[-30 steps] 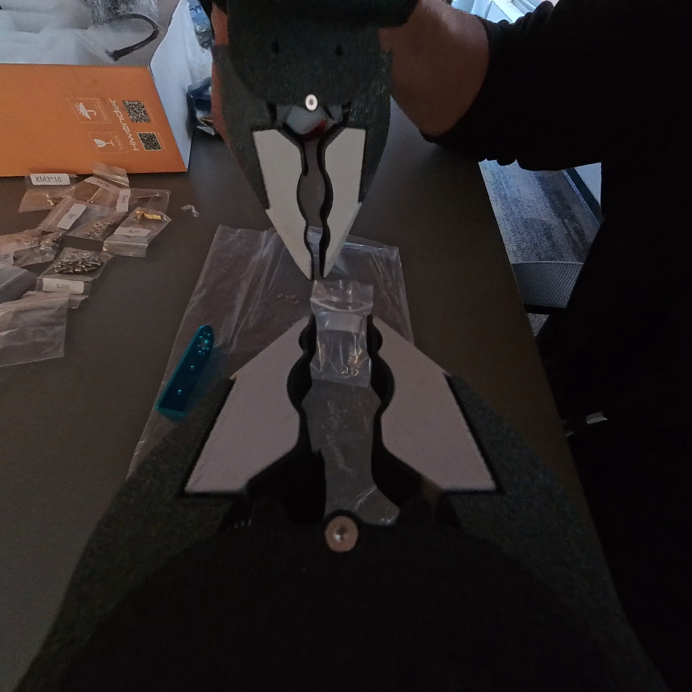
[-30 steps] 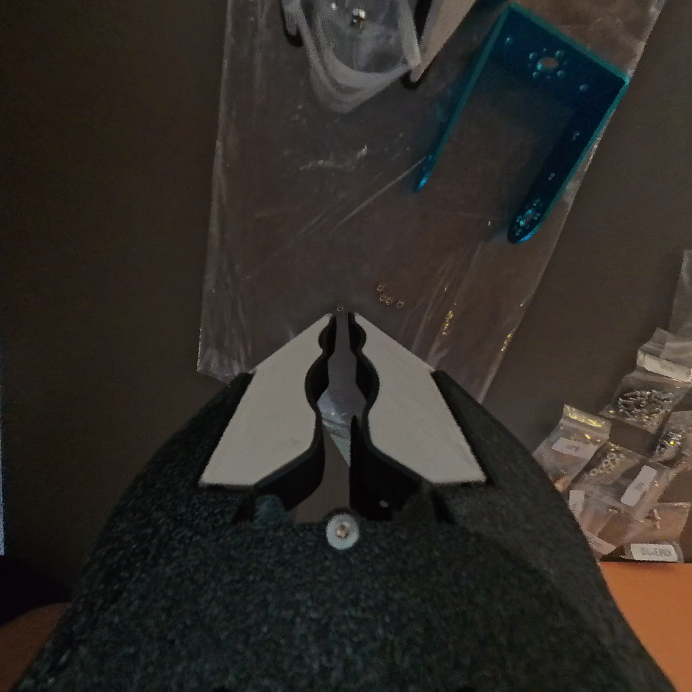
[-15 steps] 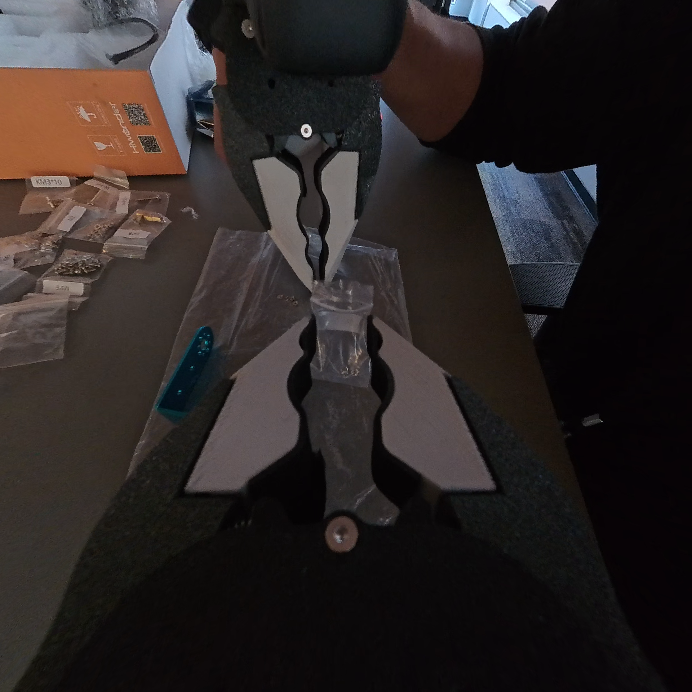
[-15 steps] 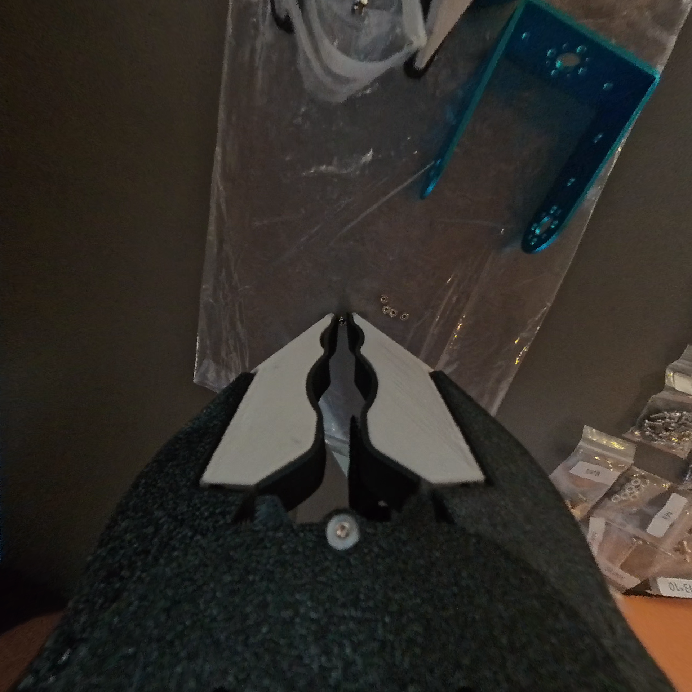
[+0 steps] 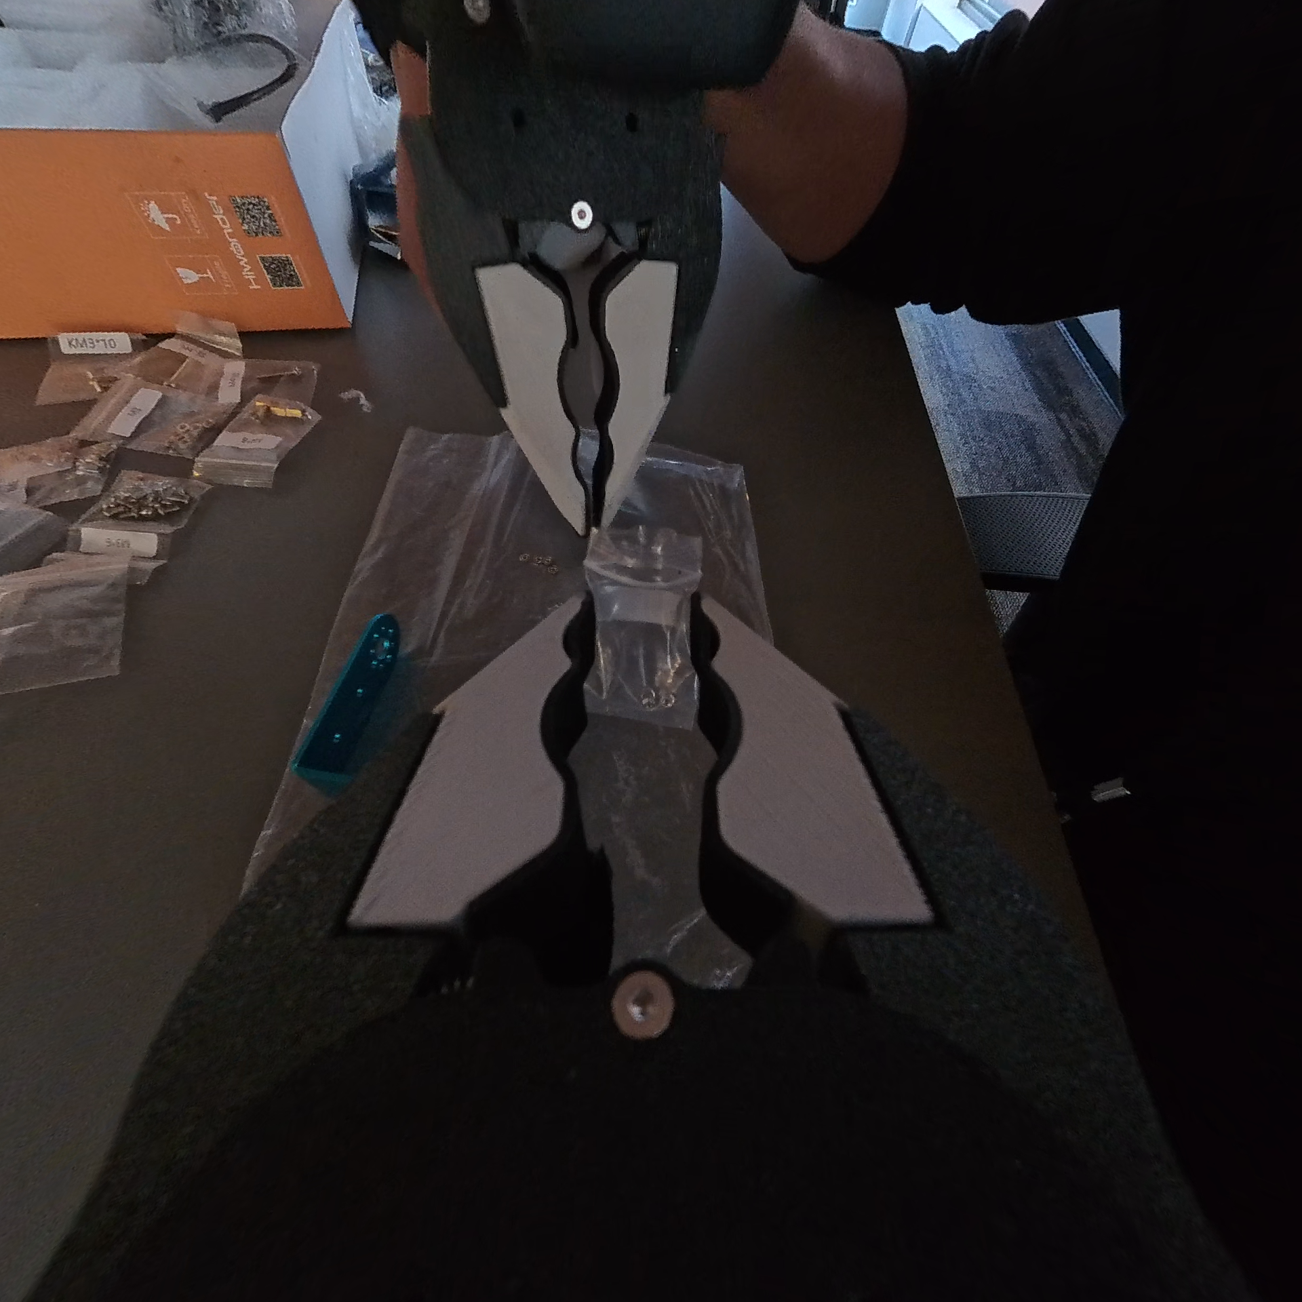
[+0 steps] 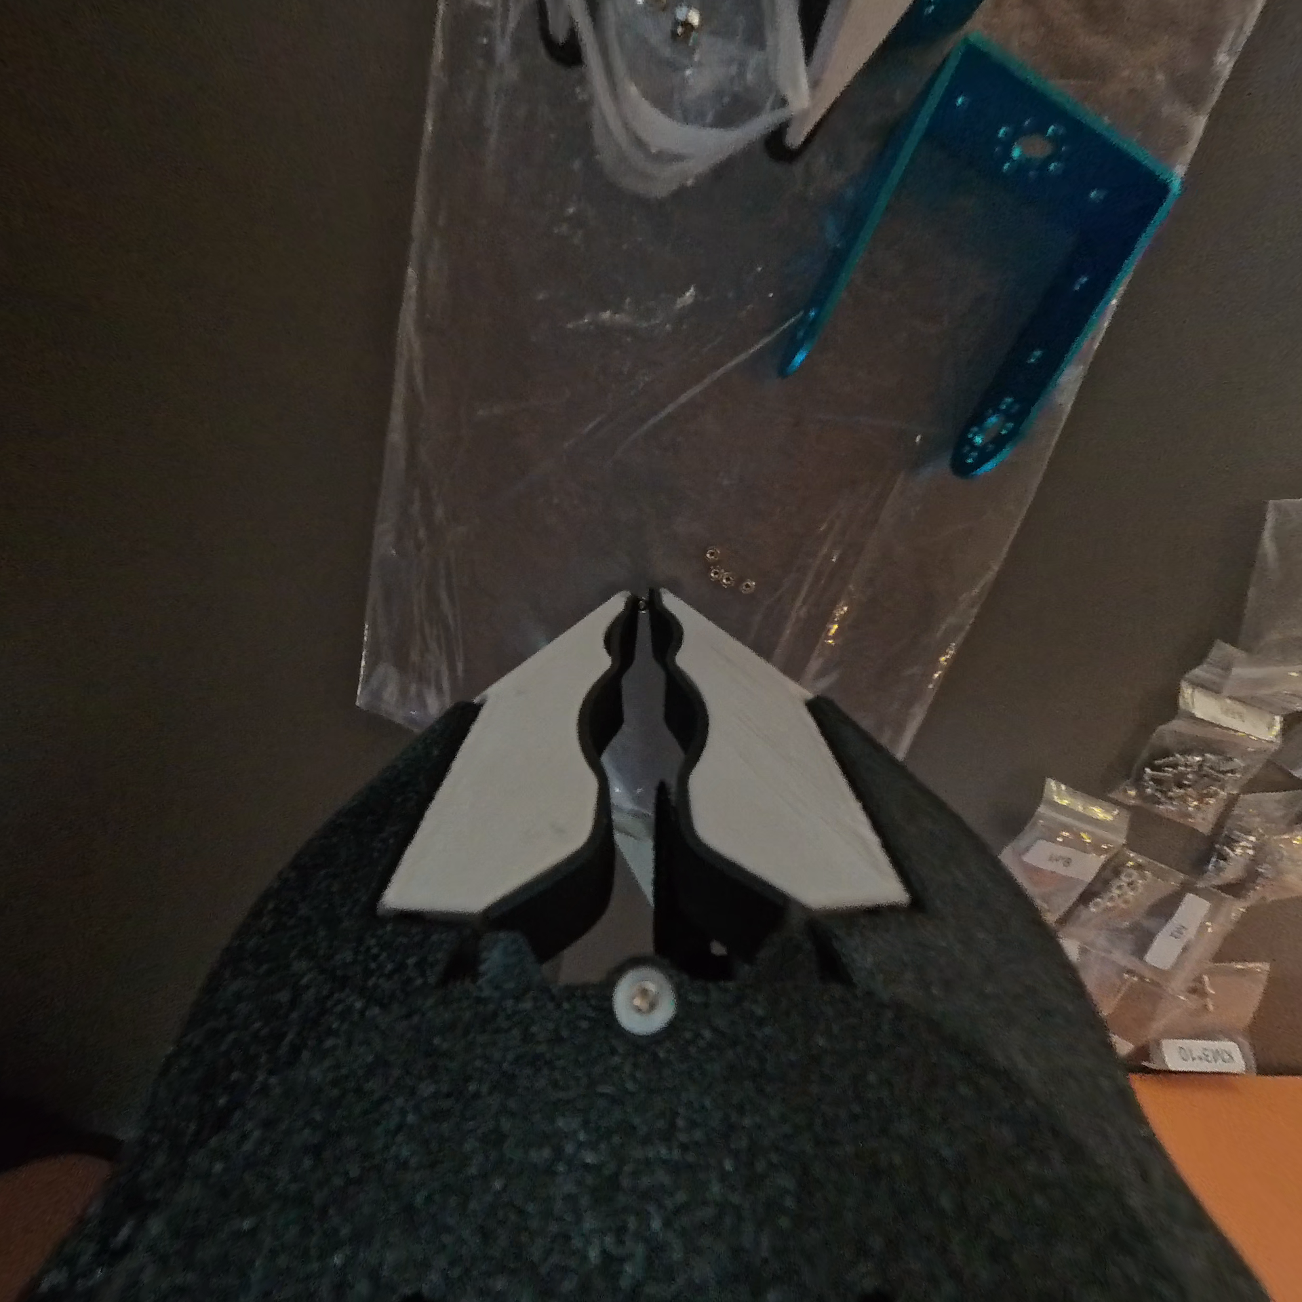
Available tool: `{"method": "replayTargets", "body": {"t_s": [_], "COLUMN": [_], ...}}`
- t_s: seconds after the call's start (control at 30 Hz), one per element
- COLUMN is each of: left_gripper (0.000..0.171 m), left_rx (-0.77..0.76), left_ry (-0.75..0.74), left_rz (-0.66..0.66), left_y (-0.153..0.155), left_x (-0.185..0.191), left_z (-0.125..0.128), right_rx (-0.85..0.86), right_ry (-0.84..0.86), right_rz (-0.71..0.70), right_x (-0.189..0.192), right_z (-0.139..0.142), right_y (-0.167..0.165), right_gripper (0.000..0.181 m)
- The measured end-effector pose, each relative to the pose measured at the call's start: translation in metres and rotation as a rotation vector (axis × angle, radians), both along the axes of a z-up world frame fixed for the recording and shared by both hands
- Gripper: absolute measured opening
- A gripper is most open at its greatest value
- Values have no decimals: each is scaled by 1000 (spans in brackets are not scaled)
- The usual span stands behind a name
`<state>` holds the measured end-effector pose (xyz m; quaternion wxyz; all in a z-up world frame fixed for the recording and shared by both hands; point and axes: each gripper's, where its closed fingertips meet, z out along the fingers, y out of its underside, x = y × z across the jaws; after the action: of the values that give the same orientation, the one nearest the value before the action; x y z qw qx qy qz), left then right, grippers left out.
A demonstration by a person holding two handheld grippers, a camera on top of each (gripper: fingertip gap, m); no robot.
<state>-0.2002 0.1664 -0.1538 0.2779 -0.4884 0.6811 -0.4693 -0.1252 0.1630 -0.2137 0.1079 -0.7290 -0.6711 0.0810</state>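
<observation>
Left wrist view: left gripper [image 5: 640, 627] pinched a small clear bag [image 5: 645, 637]; right gripper [image 5: 593, 525] at 12 o'clock, tips nearly together.
Right wrist view: right gripper [image 6: 642, 599] tips pinched a tiny nut [image 6: 642, 604] over the large clear bag [image 6: 634, 366]; loose nuts [image 6: 726, 574] at 1 o'clock, blue bracket [image 6: 1021, 239] beyond.

The orange box [image 5: 141, 232] bears print and square codes; small bags [image 5: 151, 451] carry white labels.
</observation>
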Motion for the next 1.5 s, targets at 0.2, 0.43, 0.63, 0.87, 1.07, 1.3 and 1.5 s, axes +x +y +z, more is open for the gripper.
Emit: {"method": "replayTargets", "body": {"t_s": [0.2,0.43,0.63,0.87,1.07,1.3,1.5], "left_gripper": [26,26,26,26,26,26,26], "left_rx": [1,0,-1,-3,-5,-6,-6], "left_ry": [0,12,11,7,3,6,8], "left_rz": [2,0,-1,-4,-3,-4,-2], "left_y": [0,-1,-1,-1,-1,-1,0], "left_x": [0,1,1,1,1,1,1], "left_z": [0,-3,-3,-2,-1,-2,-2], "right_rx": [138,206,217,193,196,196,214], "right_ry": [177,292,538,494,486,494,473], "right_rz": [34,40,86,71,68,58,55], "right_x": [-23,-38,-74,-81,-79,-79,-78], "right_z": [41,66,100,80,77,78,75], "right_y": [10,14,5,9,11,13,15], "right_gripper": [0,0,0,0,2,5,4]}}
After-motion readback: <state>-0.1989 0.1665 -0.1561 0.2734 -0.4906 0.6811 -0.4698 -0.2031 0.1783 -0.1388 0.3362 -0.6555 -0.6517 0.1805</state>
